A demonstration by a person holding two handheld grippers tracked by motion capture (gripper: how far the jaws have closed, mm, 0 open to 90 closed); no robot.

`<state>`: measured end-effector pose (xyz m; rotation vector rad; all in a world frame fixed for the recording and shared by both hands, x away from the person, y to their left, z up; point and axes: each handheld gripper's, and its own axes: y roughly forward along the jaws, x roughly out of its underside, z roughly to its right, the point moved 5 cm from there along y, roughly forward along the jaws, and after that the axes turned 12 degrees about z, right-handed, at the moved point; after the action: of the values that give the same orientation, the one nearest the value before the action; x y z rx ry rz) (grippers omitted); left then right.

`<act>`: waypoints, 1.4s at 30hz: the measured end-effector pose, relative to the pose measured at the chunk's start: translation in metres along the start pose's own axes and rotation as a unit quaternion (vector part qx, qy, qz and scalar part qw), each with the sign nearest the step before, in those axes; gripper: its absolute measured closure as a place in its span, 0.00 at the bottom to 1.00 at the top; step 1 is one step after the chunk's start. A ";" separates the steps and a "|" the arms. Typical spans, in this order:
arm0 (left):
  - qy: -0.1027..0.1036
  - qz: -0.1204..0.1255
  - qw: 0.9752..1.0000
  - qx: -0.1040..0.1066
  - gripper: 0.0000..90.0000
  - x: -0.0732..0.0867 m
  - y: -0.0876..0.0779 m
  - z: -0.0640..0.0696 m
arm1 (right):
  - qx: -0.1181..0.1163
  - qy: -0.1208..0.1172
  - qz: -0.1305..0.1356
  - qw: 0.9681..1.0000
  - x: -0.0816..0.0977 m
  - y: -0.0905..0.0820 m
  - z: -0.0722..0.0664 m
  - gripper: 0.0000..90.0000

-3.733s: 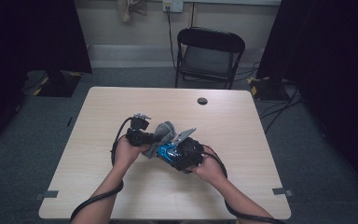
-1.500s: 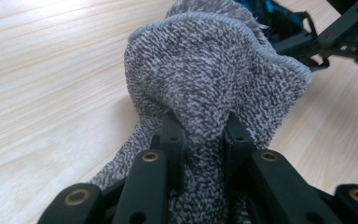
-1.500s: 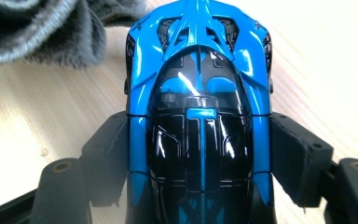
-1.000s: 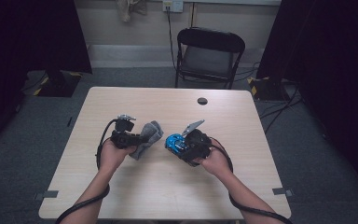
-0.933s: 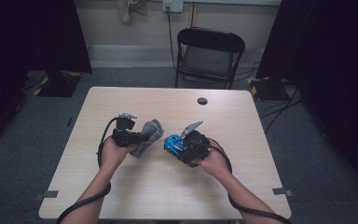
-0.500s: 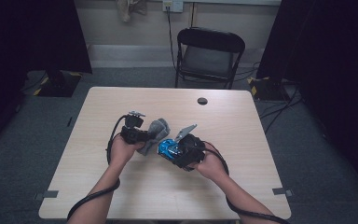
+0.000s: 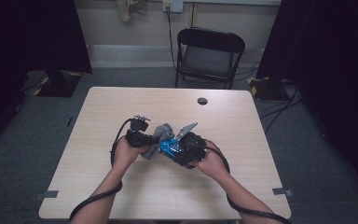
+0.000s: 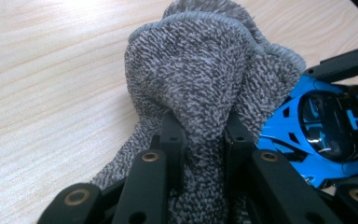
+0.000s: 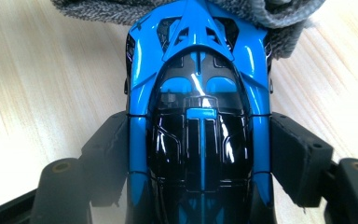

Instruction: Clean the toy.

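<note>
- Blue and black plastic: a toy car (image 9: 198, 116) is sitting clamped between the 2 jaws of the right gripper (image 7: 182, 148), pads pressing on both flanks at mid-body; in the right gripper view its long axis is running straight along the jaws, one tapered end pointing away from the hand.
- Grey knitted cloth (image 8: 205, 93) is being pinched in the left gripper (image 7: 142, 138), jaws squeezed together on a bunched fold, the rest of the cloth rising loosely past the tips.
- Key relation: the car is lying just to the right of the cloth in the left gripper view, and the cloth is touching or draping over the car's far tapered end at the top of the right gripper view. Cannot tell whether that end is the nose or the tail.
- In the high view both hands are meeting near the table (image 7: 121, 107) middle, left gripper left of the car, right gripper holding it just above the wood; the car's free end is pointing left and slightly away, toward the cloth.
- Judgement: looks like wiping the car; next stroke is likely calling for the cloth to travel along the car's long axis, so the left hand is the nearer one to move.
- Farther off: 1 small dark disc (image 7: 202, 101) near the far edge, well apart; a folding chair (image 7: 209, 58) beyond the table.
</note>
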<state>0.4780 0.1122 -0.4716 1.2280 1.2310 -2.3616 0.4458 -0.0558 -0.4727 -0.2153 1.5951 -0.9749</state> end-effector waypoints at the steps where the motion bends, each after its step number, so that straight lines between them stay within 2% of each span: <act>1: 0.002 -0.001 1.000 0.001 0.83 0.000 0.000 0.000 | 0.002 -0.001 -0.002 1.000 0.000 0.000 0.000 0.32; 17: 0.011 -0.002 1.000 0.009 0.83 0.003 -0.009 0.005 | 0.014 0.011 -0.001 1.000 0.001 -0.004 0.010 0.32; 27: 0.012 0.000 1.000 0.019 0.83 0.012 -0.015 0.012 | 0.021 0.029 -0.004 0.999 0.004 -0.004 0.019 0.32; 33: 0.029 -0.005 0.999 0.023 0.83 0.016 -0.018 0.019 | 0.029 0.038 -0.005 0.999 0.005 -0.005 0.026 0.32; 42: 0.041 -0.008 0.998 0.037 0.83 0.025 -0.022 0.025 | 0.039 0.054 -0.002 0.998 0.008 -0.010 0.038 0.32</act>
<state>0.4363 0.1115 -0.4702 1.3564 1.1912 -2.4099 0.4738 -0.0850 -0.4700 -0.1139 1.6516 -1.0651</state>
